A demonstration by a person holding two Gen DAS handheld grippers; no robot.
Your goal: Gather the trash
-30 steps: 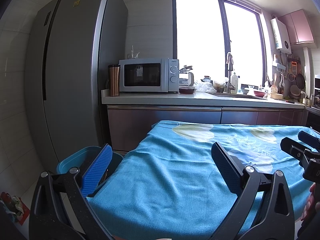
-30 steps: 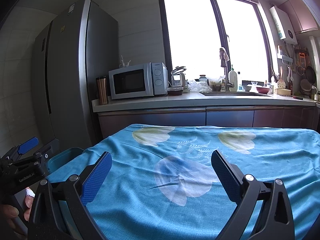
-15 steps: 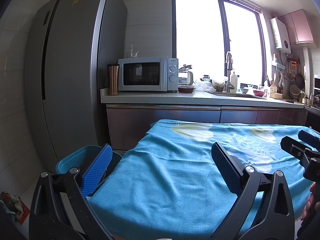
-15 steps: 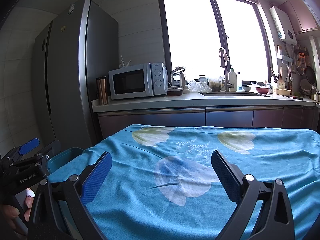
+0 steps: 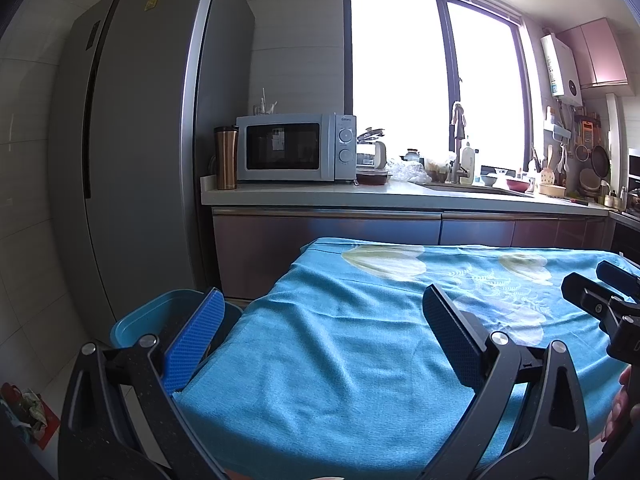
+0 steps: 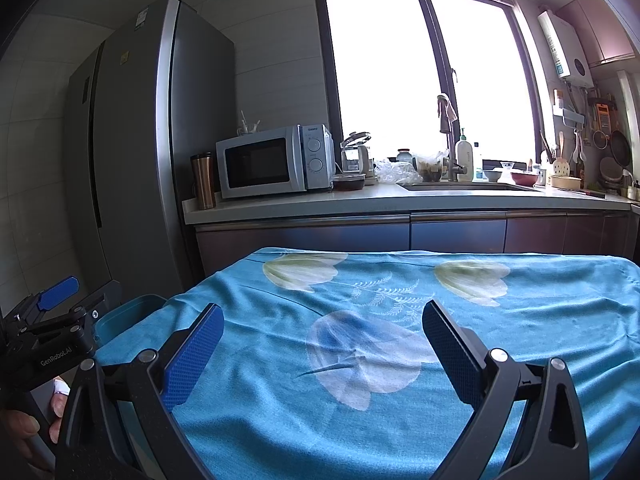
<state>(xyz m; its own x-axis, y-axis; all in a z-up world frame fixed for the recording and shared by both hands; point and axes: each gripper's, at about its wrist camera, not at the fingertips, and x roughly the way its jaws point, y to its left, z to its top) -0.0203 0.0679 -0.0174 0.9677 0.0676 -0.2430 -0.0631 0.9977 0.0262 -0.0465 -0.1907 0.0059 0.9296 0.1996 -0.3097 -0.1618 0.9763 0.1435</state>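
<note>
Bin [image 5: 140, 320] beside left gripper [image 5: 324, 312]

Daylight pours in through the big window [image 5: 436, 92], so strong that the panes blow out to plain white and nothing outside shows. A haze of glare spreads onto the ceiling and the wall beside it. The fridge [image 5: 132, 152] stands against the light, dull grey with one bright streak down its edge. The cabinet fronts [image 6: 400, 236] under the counter sit in shadow. The blue cloth [image 6: 400, 340] is evenly lit, its folds softly shaded. Both views are sharp at the centre, while straight lines bow at the rim and the corners go black.
</note>
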